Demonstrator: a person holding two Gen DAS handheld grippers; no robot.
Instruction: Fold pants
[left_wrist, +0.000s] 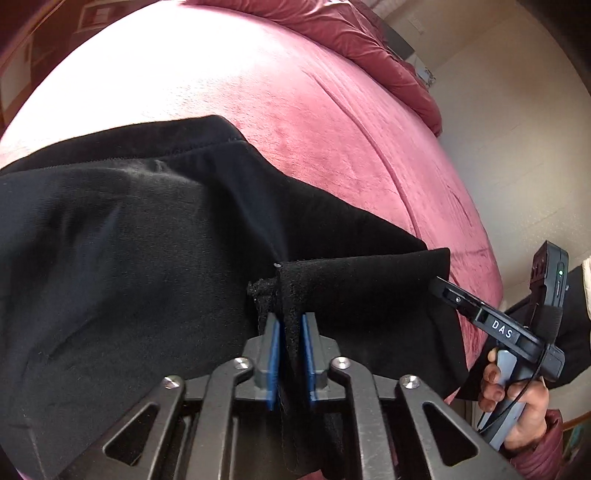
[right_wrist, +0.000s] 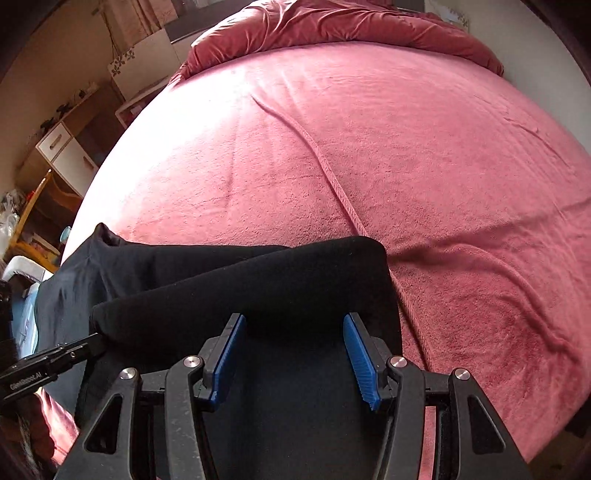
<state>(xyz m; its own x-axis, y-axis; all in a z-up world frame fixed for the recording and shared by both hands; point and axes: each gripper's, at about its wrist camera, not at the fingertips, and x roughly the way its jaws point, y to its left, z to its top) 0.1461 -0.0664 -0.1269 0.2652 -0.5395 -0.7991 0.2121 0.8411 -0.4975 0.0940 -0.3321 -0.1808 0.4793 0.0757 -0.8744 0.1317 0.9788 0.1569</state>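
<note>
Black pants lie across the near edge of a bed with a pink blanket. My left gripper is shut on a folded edge of the pants, black cloth pinched between its blue pads. The right gripper shows at the right of the left wrist view, its tip at the pants' corner. In the right wrist view the pants lie folded over, and my right gripper is open, its blue pads standing wide apart over the black cloth. The left gripper's tip meets the cloth at the left.
A bunched pink duvet lies at the bed's far end. White and wooden furniture stands to the bed's left. A wall runs along the right side. A person's hand holds the right gripper.
</note>
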